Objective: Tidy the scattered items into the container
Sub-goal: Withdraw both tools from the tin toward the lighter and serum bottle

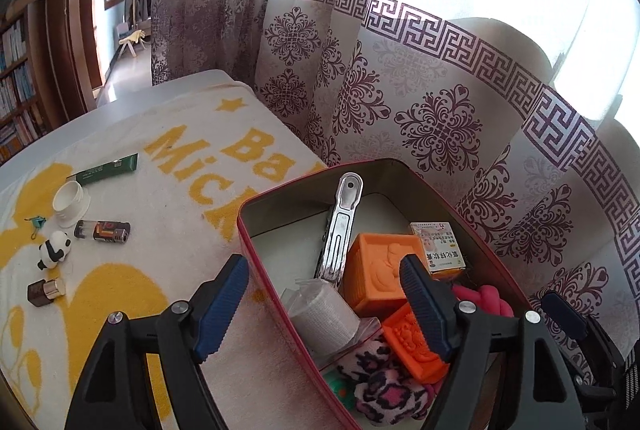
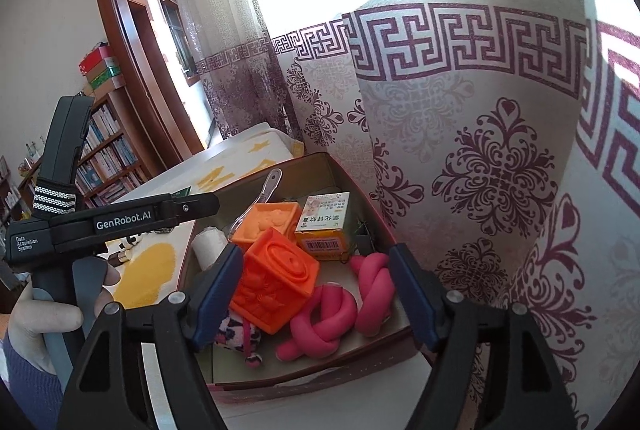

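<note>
Grippers [image 1: 324, 304] open (over tin [image 1: 256, 198]), seemingly.

The red tin box [image 1: 256, 204] sits open and holds orange blocks [image 1: 378, 272], a pink knotted rope [image 2: 334, 314] and a silver clip [image 1: 340, 226]. A panda toy [image 1: 54, 248], lighter [image 1: 103, 231], white cap [image 1: 70, 202] and green tube [image 1: 108, 170] lie on the towel beside it.

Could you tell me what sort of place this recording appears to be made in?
Most likely a room in someone's home: patterned curtains hang over a bright window, a full bookshelf stands by a wooden doorway, and the table wears a yellow-and-white cartoon towel.
</note>
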`<state>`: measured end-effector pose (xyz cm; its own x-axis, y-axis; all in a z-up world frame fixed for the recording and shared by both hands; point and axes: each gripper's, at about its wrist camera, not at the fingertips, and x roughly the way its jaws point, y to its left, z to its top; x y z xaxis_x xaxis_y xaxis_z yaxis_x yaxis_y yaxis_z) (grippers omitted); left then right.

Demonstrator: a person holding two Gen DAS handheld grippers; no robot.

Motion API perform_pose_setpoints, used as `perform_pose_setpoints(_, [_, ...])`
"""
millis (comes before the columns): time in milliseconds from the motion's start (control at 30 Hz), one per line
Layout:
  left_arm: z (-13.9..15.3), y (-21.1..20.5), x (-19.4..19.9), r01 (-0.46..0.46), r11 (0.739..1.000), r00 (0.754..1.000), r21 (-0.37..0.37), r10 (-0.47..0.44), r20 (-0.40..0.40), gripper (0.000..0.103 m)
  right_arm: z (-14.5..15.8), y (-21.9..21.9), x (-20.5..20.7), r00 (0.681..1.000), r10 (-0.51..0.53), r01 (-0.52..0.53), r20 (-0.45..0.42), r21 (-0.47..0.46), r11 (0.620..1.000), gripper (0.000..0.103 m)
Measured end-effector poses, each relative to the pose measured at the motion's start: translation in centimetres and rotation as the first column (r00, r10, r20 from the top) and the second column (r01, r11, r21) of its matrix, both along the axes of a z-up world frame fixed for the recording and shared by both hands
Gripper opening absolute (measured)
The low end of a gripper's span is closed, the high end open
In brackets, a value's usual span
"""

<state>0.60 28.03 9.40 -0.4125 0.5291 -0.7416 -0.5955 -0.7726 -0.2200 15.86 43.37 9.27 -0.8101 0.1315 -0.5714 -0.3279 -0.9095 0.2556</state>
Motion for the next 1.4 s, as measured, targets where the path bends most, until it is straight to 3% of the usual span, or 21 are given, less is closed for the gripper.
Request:
perform_pose_setpoints(400, [-1.4,-3.7,-1.6,-0.099,0.995,0.994,0.004,0.098,0.054,0.083,0.4,-2.1,-1.1,0.999,0.036,-0.036,0.008,0.013,0.999,0.080])
perform_pose_setpoints(833, [-2.9,-11.6,-3.7,-0.244,0.969,0.969,-0.033,0.245,0.042,0.083,1.2,-8.0,-4.2,0.982,0.187,-0.187,0.006,0.032,0.982,0.080])
perform_pose_setpoints(1033, [-3.9,-17.0,-4.9,-0.346,0.936,0.937,-0.056,0.348,0.026,0.083,1.7,-11.5,-6.0,0.962,0.275,-0.274,0.000,0.050,0.960,0.080])
perform_pose_setpoints(1167, [-4.6,-20.8,-5.7,-0.435,0.898,0.899,-0.065,0.437,0.016,0.083,1.7,-14.0,-7.7,0.944,0.331,-0.331,0.006,0.046,0.943,0.080])
perform_pose_setpoints(1400, [-6.1,-26.2,-6.8,-0.538,0.839,0.841,-0.077,0.541,0.015,0.083,0.8,-17.3,-12.4,0.906,0.422,-0.419,0.028,-0.070,0.905,0.080])
